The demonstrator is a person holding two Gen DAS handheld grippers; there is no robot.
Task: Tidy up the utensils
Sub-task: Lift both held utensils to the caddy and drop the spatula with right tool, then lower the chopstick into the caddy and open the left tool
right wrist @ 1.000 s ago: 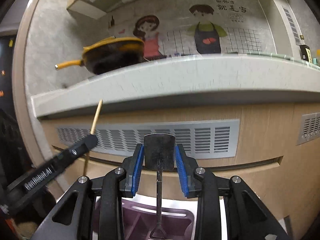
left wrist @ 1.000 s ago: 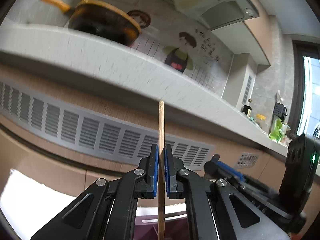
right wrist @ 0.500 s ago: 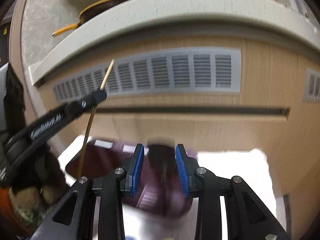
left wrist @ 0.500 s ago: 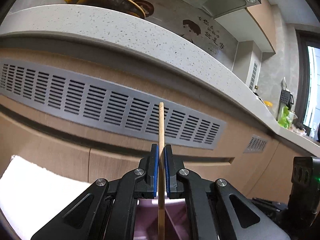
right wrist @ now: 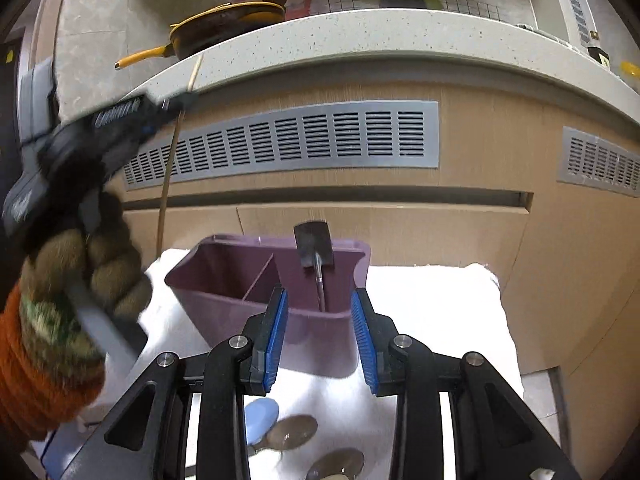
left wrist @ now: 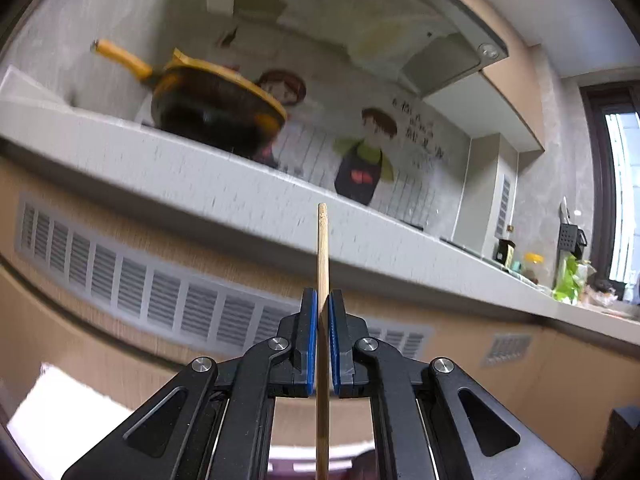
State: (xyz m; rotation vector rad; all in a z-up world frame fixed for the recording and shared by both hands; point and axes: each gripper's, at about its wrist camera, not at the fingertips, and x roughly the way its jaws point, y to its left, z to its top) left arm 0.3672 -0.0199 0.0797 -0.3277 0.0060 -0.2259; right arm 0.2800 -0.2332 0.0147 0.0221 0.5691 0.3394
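Chopstick (left wrist: pixel 322 272): clamped between the blue pads of the left gripper (left wrist: pixel 322 344), jaws nearly closed on it. Long axis upright, running top to bottom through the jaws; blunt upper end stands well above the fingertips, lower part passes down behind the gripper body and out of the left view. From the right wrist view the same chopstick (right wrist: pixel 170 152) leans slightly, top tilted to the right, lower end hanging above the left rear corner of the bin (right wrist: pixel 224 300); contact with the bin cannot be told.

Spatula (right wrist: pixel 314 246): standing in the bin's right compartment, dark flat blade up and clear of the rim, thin metal shaft down inside. Leans a little toward the back wall. Long axis near upright.

Right gripper (right wrist: pixel 320 336): jaws apart at a middling width, nothing between the pads. Fingertips sit just in front of the bin's near wall, the spatula beyond them and untouched.

Bin: purple, divider down the middle, left compartment holds nothing visible. Sits on a white cloth (right wrist: pixel 432 304) before a wood cabinet with grey vents (right wrist: pixel 288 140).

Left hand (right wrist: pixel 68 276): gloved, orange cuff, wrapped around the left gripper's handle.

Spoons (right wrist: pixel 292 432): two metal bowls and a blue handle on the cloth, under the right gripper.

Pan (left wrist: pixel 216 108): yellow-handled, on the counter above, blurred.
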